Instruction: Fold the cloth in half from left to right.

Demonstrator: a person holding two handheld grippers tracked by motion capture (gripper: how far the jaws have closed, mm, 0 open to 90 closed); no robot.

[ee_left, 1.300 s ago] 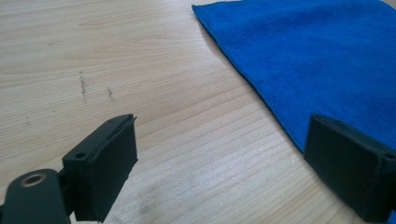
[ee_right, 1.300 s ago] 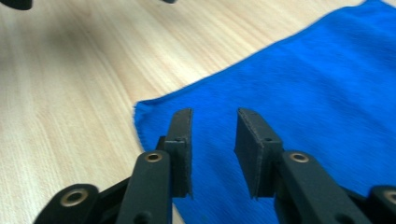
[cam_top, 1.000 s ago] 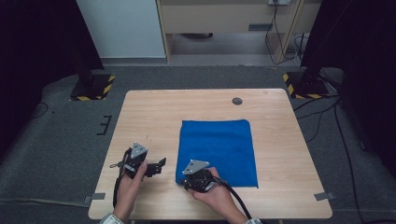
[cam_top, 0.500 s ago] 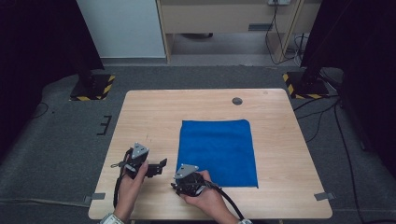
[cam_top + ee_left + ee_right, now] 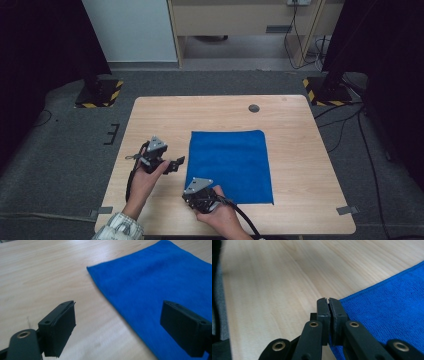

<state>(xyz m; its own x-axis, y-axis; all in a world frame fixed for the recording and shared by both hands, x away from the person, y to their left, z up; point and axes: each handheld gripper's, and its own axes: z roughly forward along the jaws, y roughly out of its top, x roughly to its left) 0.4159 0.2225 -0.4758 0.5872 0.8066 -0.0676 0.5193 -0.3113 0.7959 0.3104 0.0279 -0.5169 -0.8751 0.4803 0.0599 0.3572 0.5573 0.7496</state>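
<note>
A blue cloth [image 5: 230, 162] lies flat on the wooden table [image 5: 300, 150], right of centre. My left gripper [image 5: 176, 164] is just left of the cloth's left edge, and it is open. In the left gripper view one finger [image 5: 58, 327] hangs over bare wood and the other over the blue cloth [image 5: 155, 285], with nothing between them [image 5: 117, 325]. My right gripper [image 5: 189, 194] sits at the cloth's near left corner. Its jaws [image 5: 328, 301] are pressed shut, tips right beside the corner of the cloth [image 5: 387, 310]. I see no fabric between them.
A small dark round disc [image 5: 254, 108] is set in the tabletop near the far edge. Black-and-yellow stand feet [image 5: 100, 95] rest on the grey floor beyond the table's far corners. Bare wood [image 5: 155, 125] stretches left of the cloth.
My right gripper has slid left and toward the near edge, from over the cloth's near part to its near left corner. The left gripper has hardly moved.
</note>
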